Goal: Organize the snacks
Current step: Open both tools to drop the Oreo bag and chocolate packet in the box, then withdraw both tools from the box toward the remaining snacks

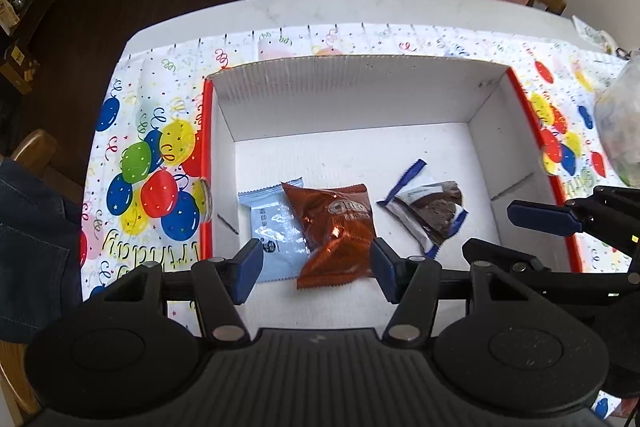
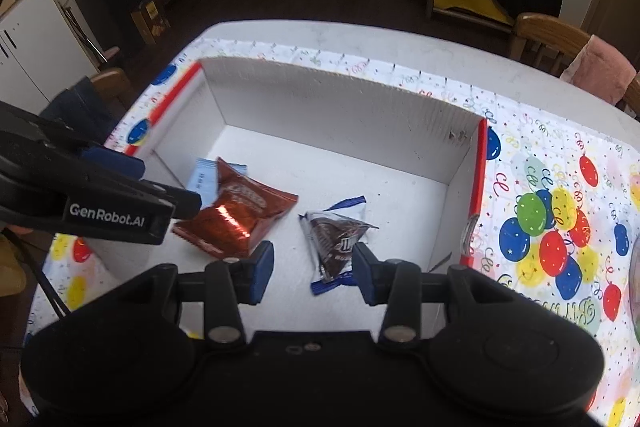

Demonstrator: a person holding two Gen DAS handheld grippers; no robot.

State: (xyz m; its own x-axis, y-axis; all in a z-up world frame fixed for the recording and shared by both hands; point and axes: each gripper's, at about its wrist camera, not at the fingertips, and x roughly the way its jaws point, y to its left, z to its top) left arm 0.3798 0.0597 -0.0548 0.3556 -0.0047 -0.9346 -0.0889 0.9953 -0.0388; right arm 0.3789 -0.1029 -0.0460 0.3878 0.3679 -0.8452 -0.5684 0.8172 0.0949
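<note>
A white cardboard box [image 1: 352, 95] is filling mid-frame, holding three snacks. The left gripper [image 1: 316, 269] is hovering half-open above the orange Oreo packet [image 1: 336, 231], gripping nothing. The right gripper [image 2: 313, 267] is standing narrowly parted over the dark brownie packet [image 2: 338, 241], lower centre.

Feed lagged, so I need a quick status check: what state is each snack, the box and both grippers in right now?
Cardboard box: open-topped, upright on the balloon tablecloth.
Light blue packet: sealed, flat on box floor, partly under the red one.
Red Oreo packet: sealed, lying overlapping the blue packet.
Brown wafer packet: sealed, lying apart from the others.
Left gripper: open, empty, above the box.
Right gripper: open, empty.
</note>
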